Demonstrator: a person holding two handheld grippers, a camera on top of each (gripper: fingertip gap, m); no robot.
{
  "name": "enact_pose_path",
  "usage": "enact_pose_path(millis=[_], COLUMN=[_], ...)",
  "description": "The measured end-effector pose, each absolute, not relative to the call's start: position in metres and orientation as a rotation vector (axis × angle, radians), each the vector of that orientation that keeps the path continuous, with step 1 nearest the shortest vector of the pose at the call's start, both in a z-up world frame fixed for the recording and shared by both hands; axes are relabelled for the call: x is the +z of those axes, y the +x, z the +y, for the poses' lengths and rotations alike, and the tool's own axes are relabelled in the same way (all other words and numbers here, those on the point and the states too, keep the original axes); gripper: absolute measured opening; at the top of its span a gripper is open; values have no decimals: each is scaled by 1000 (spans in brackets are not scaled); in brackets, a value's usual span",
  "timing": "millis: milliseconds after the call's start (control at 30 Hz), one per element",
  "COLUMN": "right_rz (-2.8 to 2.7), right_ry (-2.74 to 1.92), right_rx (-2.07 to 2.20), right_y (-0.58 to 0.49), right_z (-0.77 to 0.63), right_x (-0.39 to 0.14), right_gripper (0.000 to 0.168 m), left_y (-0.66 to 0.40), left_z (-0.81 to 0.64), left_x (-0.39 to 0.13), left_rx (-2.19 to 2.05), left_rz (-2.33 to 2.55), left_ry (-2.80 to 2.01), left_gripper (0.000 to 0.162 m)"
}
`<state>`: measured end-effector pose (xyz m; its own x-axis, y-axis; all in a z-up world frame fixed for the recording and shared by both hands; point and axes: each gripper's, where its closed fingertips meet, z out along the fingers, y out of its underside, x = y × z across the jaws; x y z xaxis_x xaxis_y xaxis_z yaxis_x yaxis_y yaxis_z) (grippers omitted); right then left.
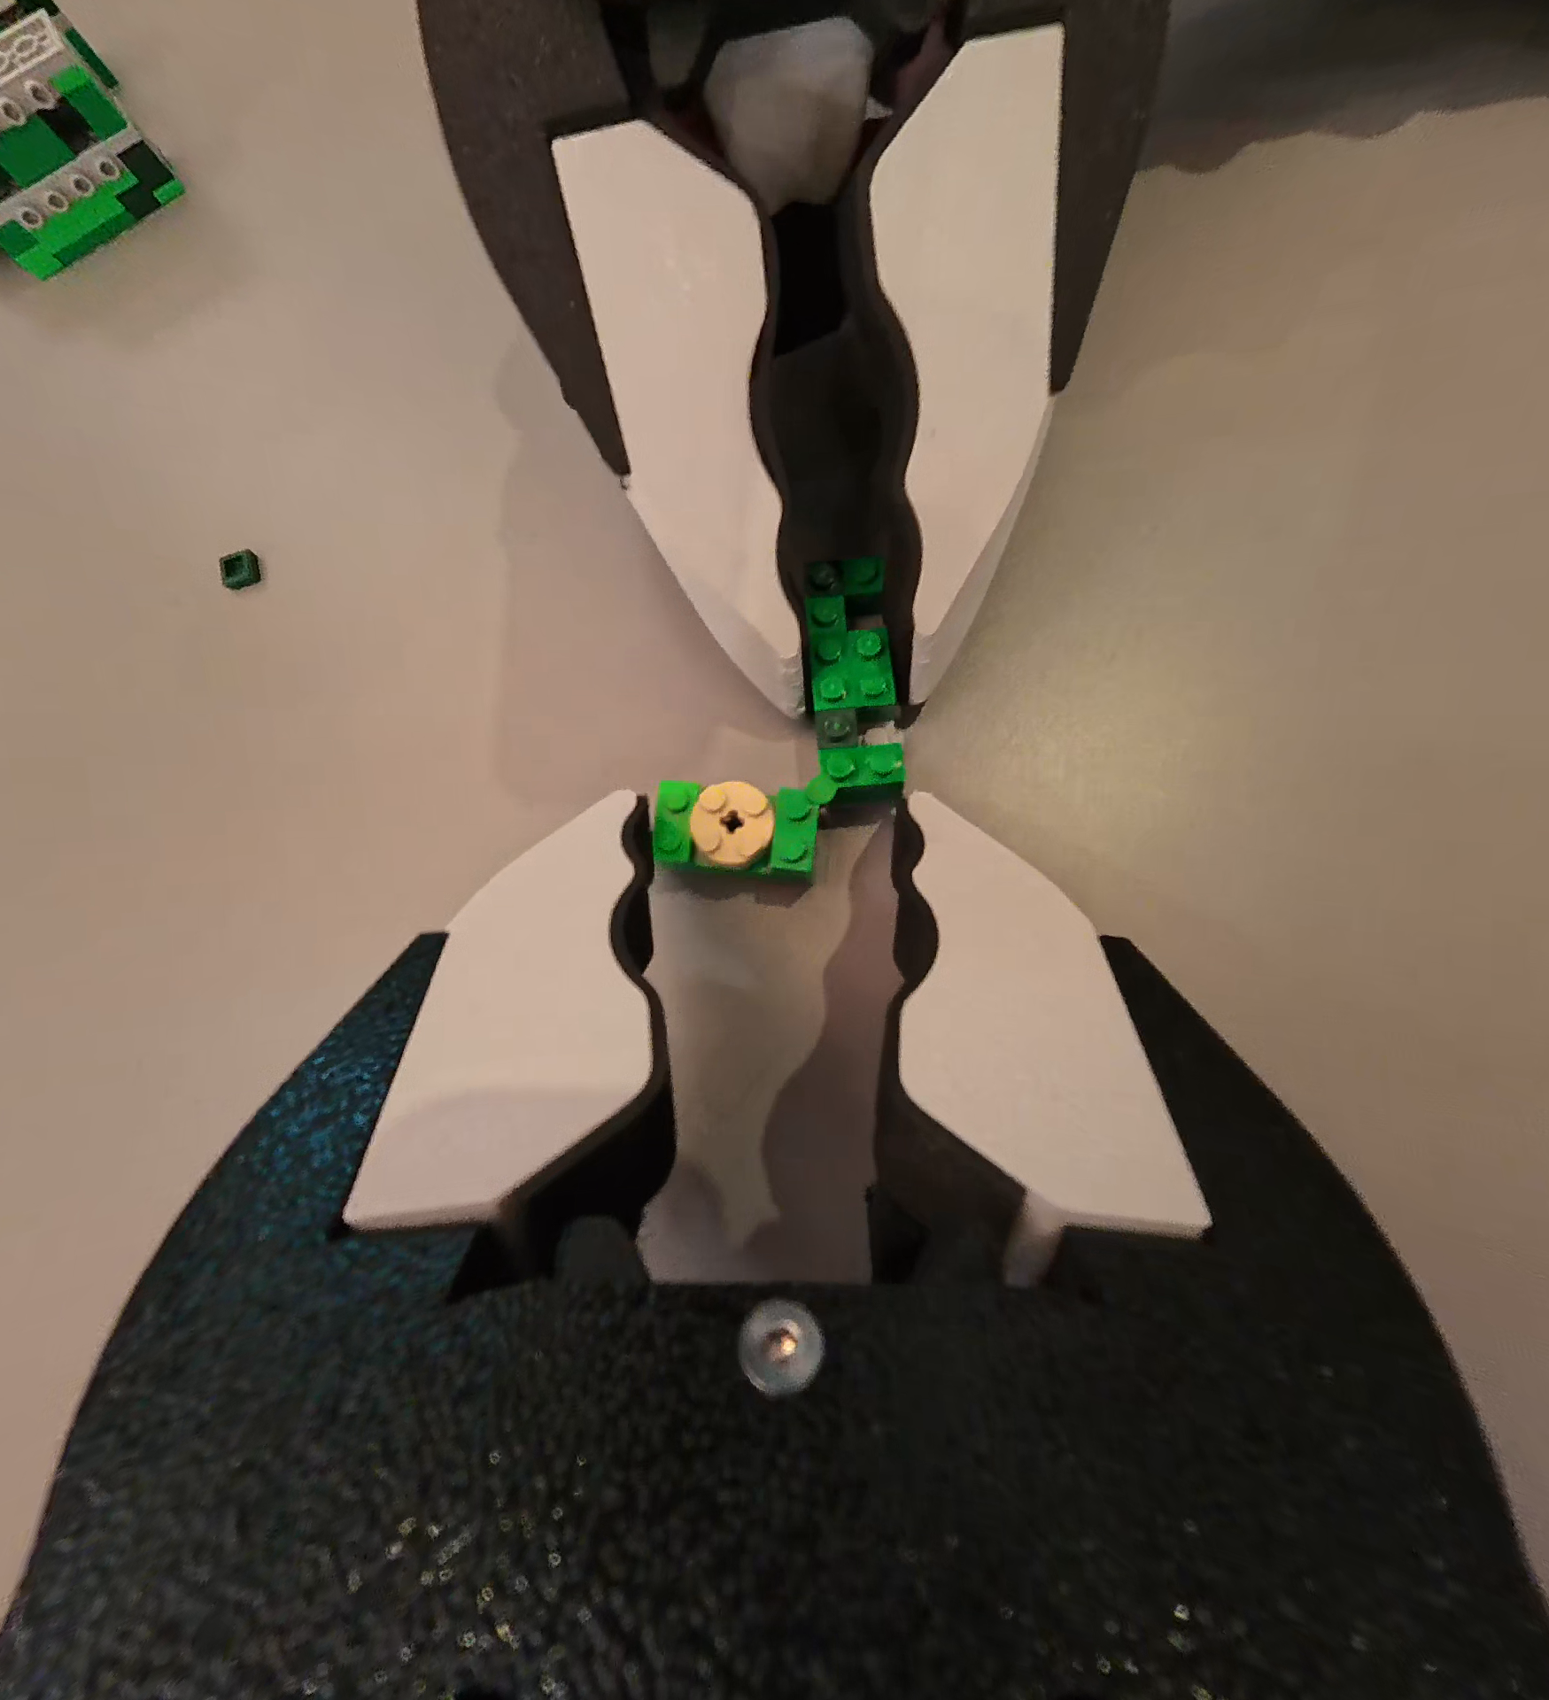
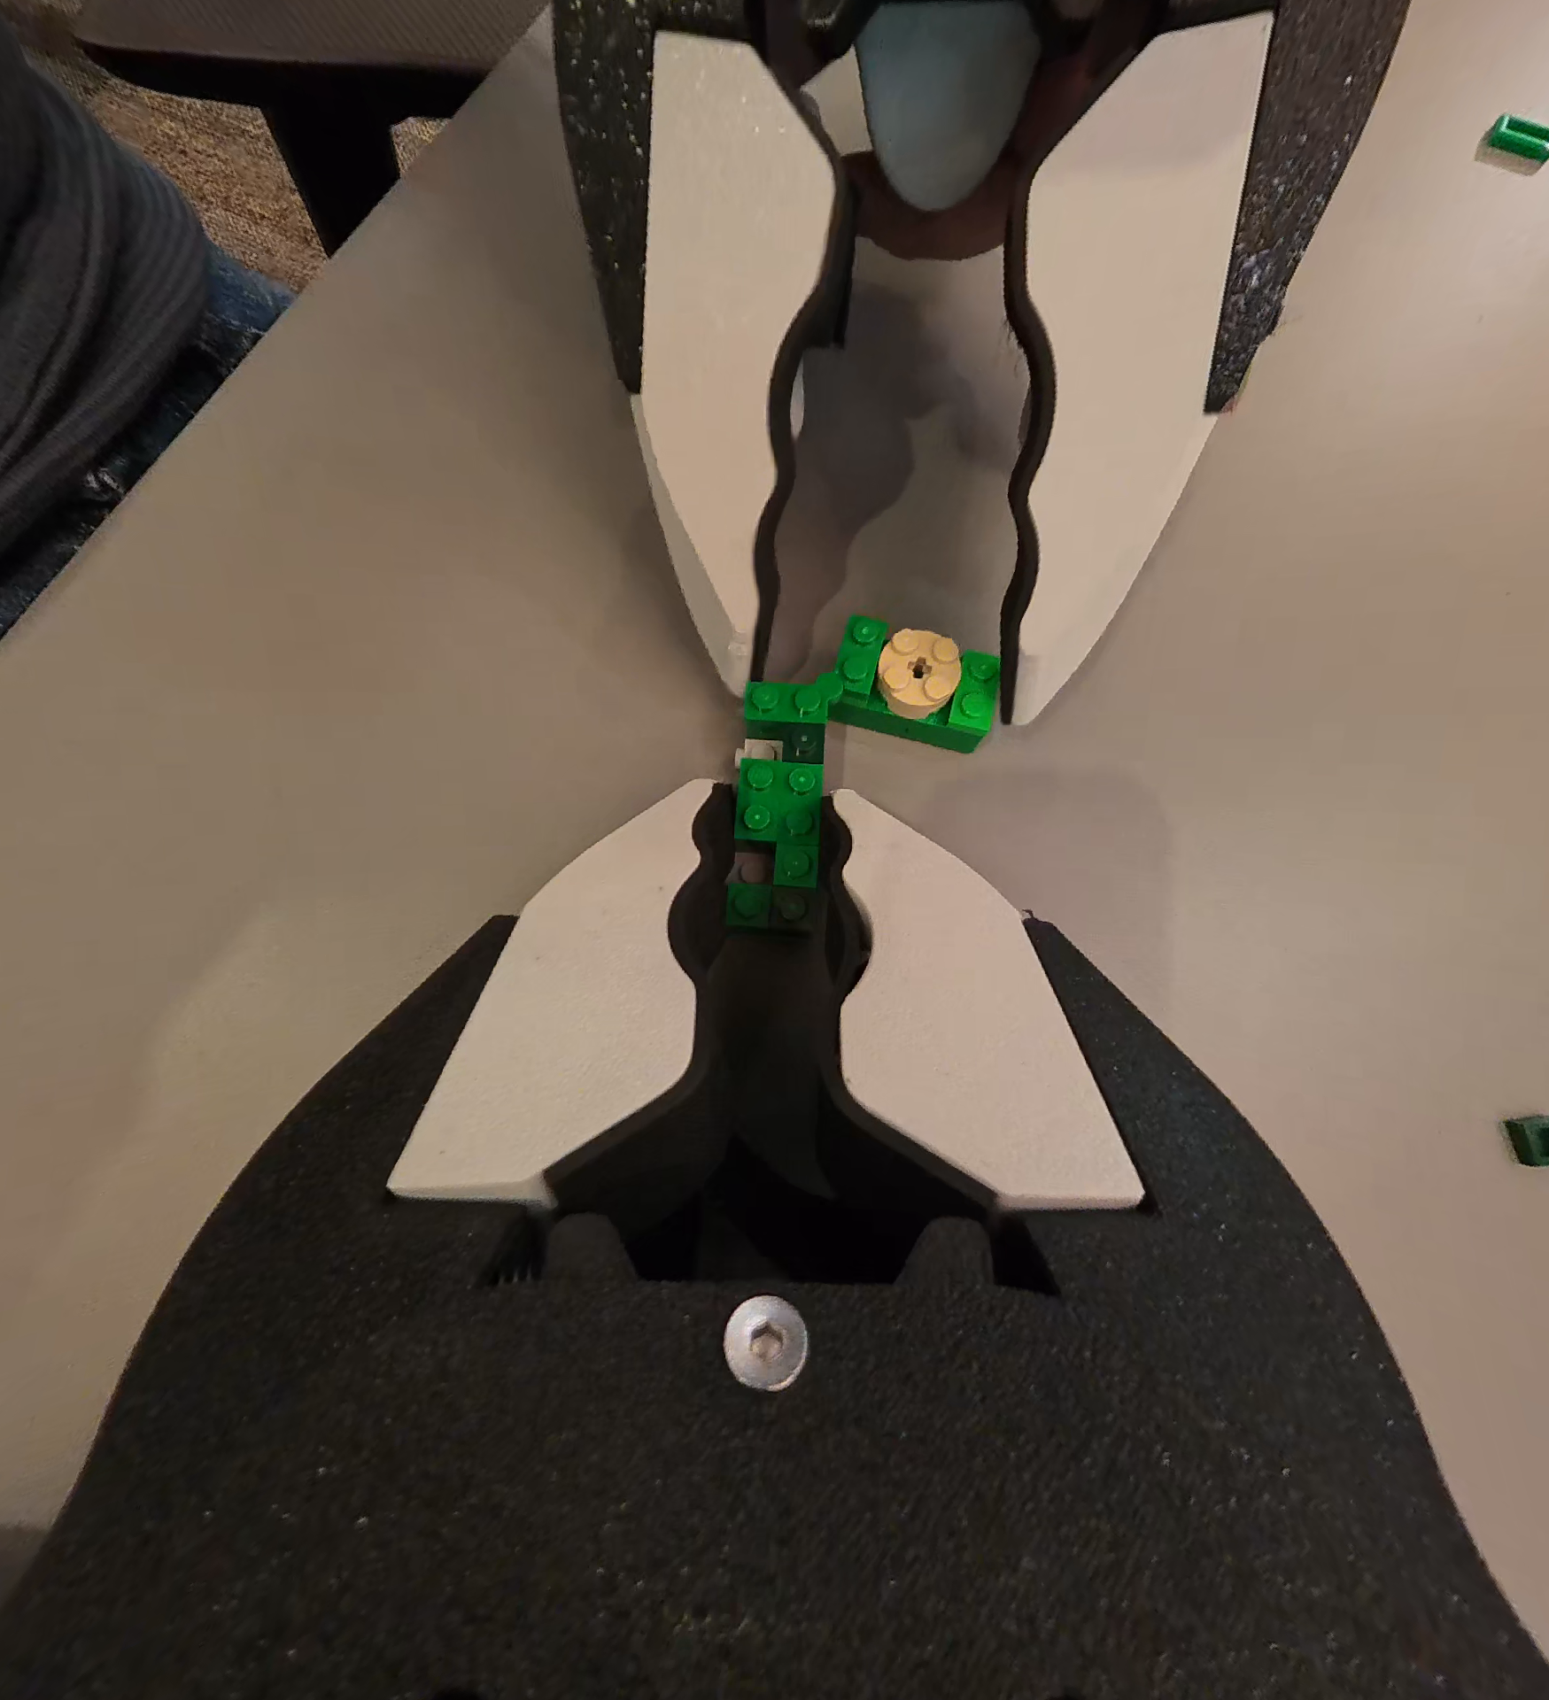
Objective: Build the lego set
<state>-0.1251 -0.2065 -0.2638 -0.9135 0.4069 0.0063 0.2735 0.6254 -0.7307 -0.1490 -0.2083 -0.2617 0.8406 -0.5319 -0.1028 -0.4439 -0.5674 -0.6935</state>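
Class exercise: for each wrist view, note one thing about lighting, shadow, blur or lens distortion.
Left wrist view: warm, dim light; soft overlapping shadows on the table between the left gripper fingers; built block warps at the corner. Right wrist view: table edge bends with the wide-angle lens; the green assembly is sharp.

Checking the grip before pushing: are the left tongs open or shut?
Open. The left tongs show a wide gap between the fingers; the tan-topped green piece sits at their tips, one fingertip near it, not clamped.
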Motion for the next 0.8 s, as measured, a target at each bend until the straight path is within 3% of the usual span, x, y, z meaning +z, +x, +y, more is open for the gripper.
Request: enact_pose_path(millis=[467, 667, 800], right_rz=[-2656, -2541, -2560], right_ry=[-569, -678, -745], right_rx=[1156, 1257, 1347], right_y=[-127, -122, -95], right_z=[-206, -191, -191], right_x=[-263, -241, -237], right_gripper=[18, 35, 16], left_y=[-157, -162, -162], left_z=[-218, -219, -219], left_x=[-261, -249, -253], left_rx=[-150, -153, -200], left_rz=[644, 624, 620], left_ry=[-2268, -2193, -2218], left_gripper=[50, 56, 59])
